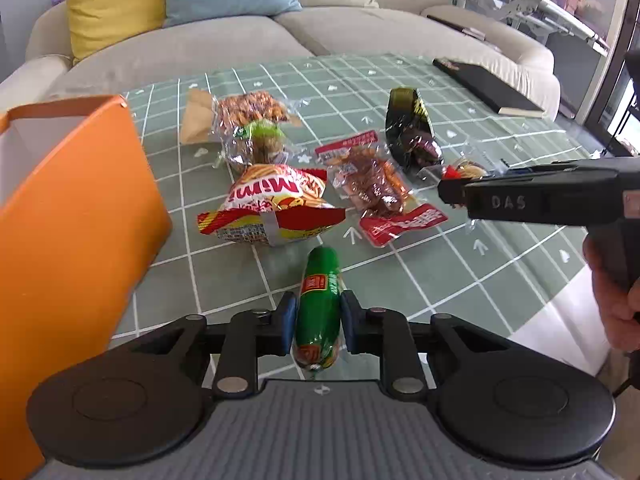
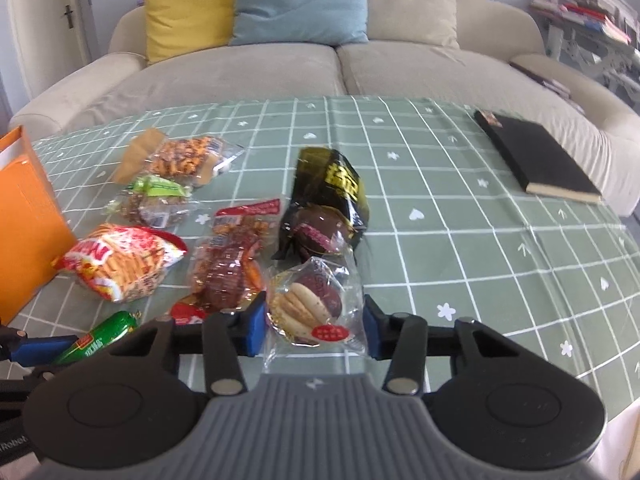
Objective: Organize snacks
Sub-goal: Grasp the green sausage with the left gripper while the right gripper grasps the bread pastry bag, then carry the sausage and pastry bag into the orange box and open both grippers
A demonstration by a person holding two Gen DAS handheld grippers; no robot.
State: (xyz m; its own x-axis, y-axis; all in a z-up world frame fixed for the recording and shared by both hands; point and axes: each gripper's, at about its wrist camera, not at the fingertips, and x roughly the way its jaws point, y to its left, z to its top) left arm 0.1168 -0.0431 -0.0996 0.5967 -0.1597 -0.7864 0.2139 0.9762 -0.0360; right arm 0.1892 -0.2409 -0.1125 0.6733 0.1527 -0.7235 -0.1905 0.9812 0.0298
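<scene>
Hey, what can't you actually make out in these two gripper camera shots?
- Inside of the orange box: left wrist view, hidden by its own wall.
- Print on the green sausage: too small.
- Black book cover: right wrist view, too small to read.
- Right gripper contact with the clear pastry pack: unclear.

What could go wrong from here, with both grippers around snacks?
1. The left gripper pinches the green sausage near its rear end; the long front may droop or swivel when lifted.
2. The right gripper straddles the clear cookie packet; its slippery, loose film might slide out, or the cookies get crushed.
3. The orange box stands close on the left, so a swing toward it could clip its rim.
</scene>
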